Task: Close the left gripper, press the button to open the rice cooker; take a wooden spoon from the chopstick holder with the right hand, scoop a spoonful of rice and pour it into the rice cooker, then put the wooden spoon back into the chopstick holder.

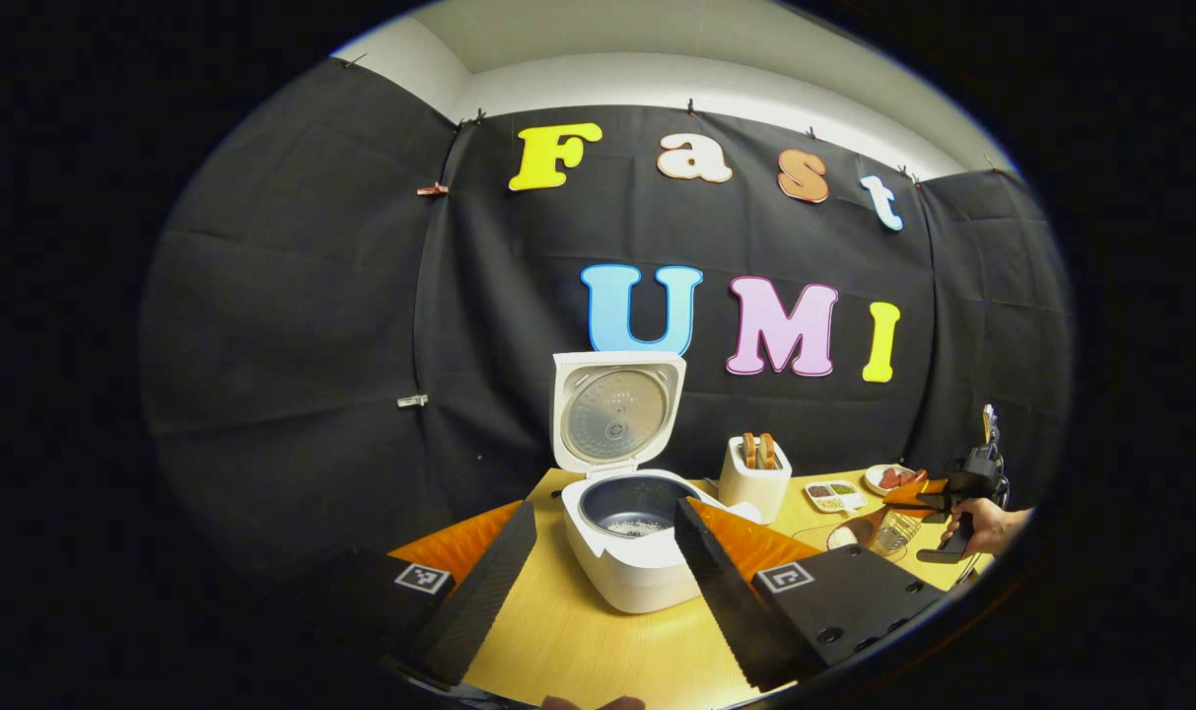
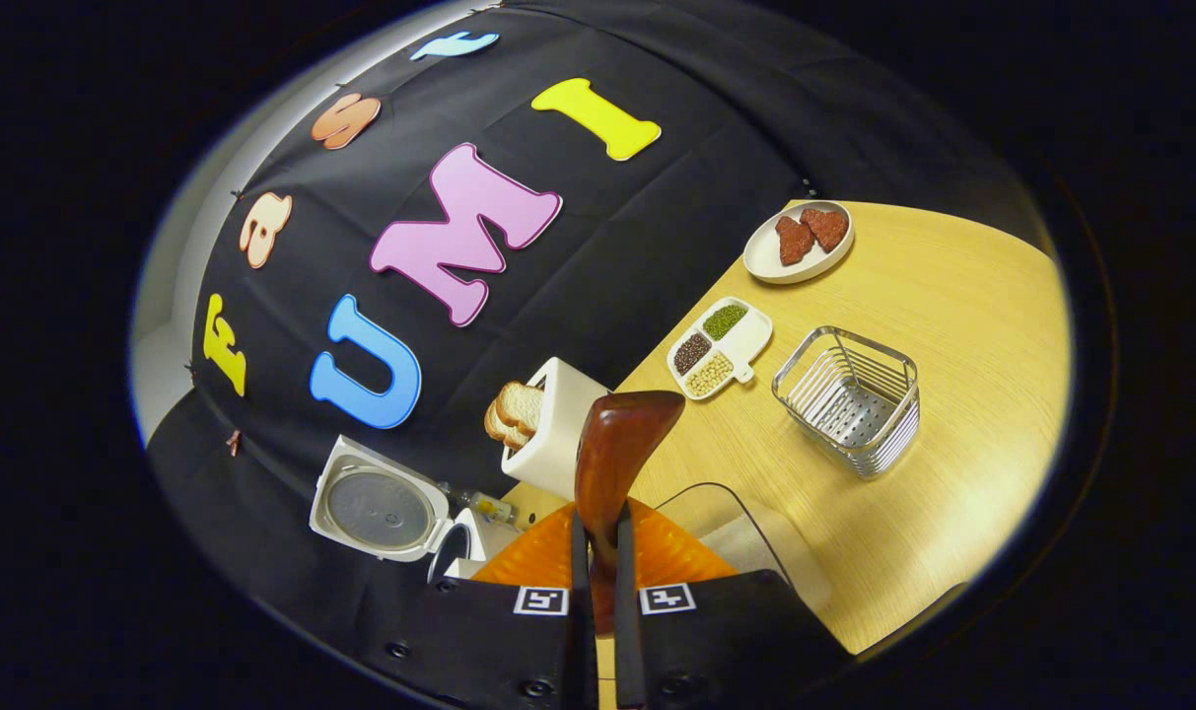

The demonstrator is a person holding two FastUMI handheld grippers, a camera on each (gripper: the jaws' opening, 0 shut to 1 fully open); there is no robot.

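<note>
Wooden spoon (image 2: 617, 454): dark reddish-brown, glossy, bowl forward; handle clenched between right tongs (image 2: 598, 582). Rice cooker (image 1: 629, 532): white, lid up. Left tongs (image 1: 598, 582): released, spread apart.

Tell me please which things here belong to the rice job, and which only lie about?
Job: rice cooker, lid up; wooden spoon in the right gripper; wire chopstick holder; rice container.
Lying about: toaster with bread; bean tray; plate.

No readable text, brand or number shows on any object. The only signs are square black-and-white coded markers, with no letters: two on the left gripper (image 1: 607, 567) and two on the right gripper (image 2: 598, 602).
</note>
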